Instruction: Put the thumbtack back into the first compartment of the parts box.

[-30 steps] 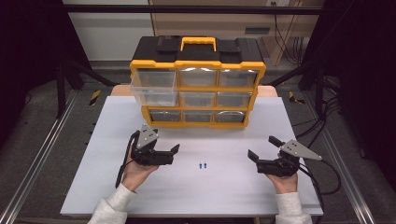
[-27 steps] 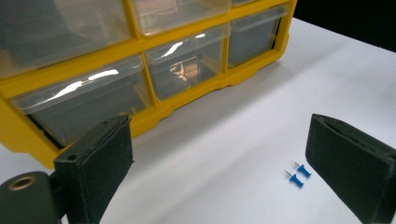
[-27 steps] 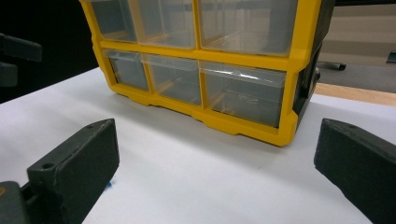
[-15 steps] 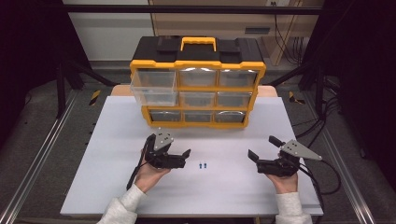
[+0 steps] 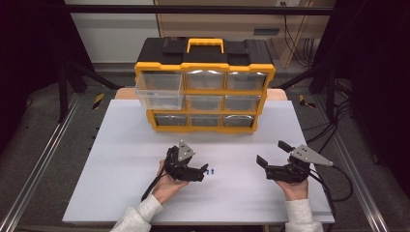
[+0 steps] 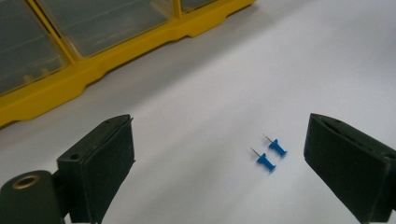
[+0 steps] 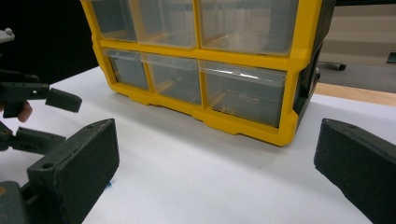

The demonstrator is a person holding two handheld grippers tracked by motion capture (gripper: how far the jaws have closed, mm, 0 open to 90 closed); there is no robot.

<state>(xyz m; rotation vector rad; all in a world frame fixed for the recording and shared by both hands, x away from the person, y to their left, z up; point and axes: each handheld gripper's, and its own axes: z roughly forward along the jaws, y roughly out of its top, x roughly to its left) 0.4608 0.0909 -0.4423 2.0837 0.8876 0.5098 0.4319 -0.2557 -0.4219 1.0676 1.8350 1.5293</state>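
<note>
Two little blue pins (image 6: 271, 154) lie side by side on the white table (image 5: 121, 159). They are flat on their sides, close together but not touching. Each one has a blue head and a thin metal point. From above they look like two tiny blue dots (image 5: 210, 171) near the middle of the table.

The left gripper (image 5: 204, 170) is right next to the pins. Its tips point at them, and the pins sit just past the tips. In the left gripper view, the two black jaws stand wide apart, with nothing between them but bare table. The pins lie ahead of the jaws, nearer to the jaw on the right side of that view. The jaws are not touching the pins. A hand (image 5: 167, 186) in a white sleeve holds this gripper from below.

The right gripper (image 5: 270, 155) is well away from the pins, over on the right side of the table. Its jaws are wide apart too and hold nothing. Another hand (image 5: 295, 189) holds it.

Behind all this stands a big yellow box (image 5: 205, 82) with a black top and a yellow handle. It has many clear drawers (image 5: 205, 102) in rows. The top left drawer (image 5: 158, 91) sticks out farther than the others. In the right gripper view the yellow box (image 7: 289, 93) looks close, and the left gripper (image 7: 49, 119) shows at the left edge.
</note>
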